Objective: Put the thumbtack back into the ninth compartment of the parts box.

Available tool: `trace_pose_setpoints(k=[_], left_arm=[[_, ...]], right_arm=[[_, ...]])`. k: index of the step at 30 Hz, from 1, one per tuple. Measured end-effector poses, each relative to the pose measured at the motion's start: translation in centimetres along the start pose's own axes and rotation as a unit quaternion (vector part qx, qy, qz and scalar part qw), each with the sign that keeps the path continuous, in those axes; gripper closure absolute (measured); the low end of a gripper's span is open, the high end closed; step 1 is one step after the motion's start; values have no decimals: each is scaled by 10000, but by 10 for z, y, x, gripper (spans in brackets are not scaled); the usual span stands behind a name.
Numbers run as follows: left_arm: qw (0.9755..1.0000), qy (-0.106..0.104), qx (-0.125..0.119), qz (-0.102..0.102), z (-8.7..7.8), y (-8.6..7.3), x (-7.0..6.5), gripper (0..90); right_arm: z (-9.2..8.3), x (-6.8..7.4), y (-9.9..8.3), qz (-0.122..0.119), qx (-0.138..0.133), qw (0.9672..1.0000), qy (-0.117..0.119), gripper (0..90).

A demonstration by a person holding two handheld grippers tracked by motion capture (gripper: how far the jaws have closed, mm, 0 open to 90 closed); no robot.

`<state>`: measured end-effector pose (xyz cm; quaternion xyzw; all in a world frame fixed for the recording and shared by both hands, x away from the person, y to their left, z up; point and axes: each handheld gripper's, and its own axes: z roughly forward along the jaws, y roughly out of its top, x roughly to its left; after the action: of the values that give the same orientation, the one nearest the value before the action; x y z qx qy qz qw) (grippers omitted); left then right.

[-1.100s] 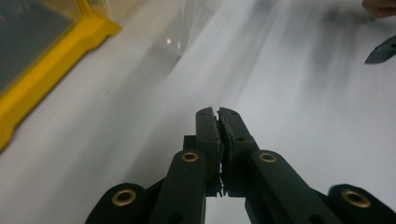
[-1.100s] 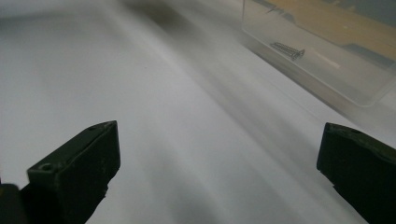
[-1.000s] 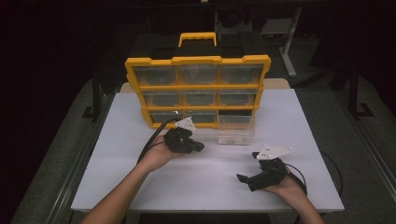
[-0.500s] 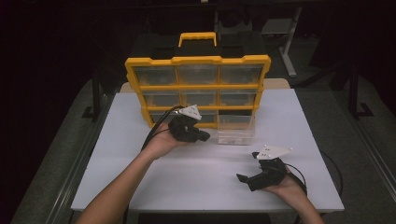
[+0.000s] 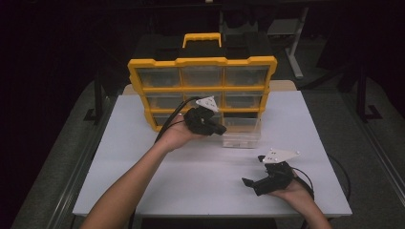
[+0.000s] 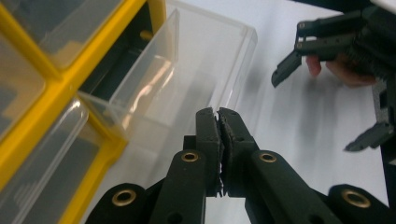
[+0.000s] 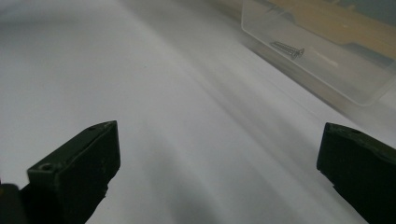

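A white tabletop point(image 5: 143, 157) stands in a dim room, dark all round its edges, with grey floor to either side and a metal stand point(image 5: 296, 52) behind. At the far middle of the tabletop stands a yellow organiser point(image 5: 200, 64) with clear drawers and a yellow handle on top. A clear drawer point(image 5: 243, 136) sits pulled out at the organiser's lower right, resting on the tabletop; the right gripper view shows a small screw point(image 7: 287, 48) lying inside it. The left tool point(image 5: 217, 129), clenched with nothing between its jaws, hangs just beside that drawer's front; in the left gripper view its tips point at the drawer's near corner. The right tool point(image 5: 253, 181) rests low near the front right edge, released with its jaws spread wide, well apart from the drawer.
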<state>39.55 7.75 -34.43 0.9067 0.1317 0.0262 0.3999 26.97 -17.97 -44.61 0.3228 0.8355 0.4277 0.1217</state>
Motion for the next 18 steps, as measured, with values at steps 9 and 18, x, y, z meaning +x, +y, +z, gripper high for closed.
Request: trace_pose_setpoints(k=[9,18], left_arm=[[10000,18,13,76,15,15,6,872],[9998,31,148,157,35,24,8,872]], right_arm=[[0,0,0,6,-5,10000,-2,0],[-1,0,0,7,-13,10000,1,0]])
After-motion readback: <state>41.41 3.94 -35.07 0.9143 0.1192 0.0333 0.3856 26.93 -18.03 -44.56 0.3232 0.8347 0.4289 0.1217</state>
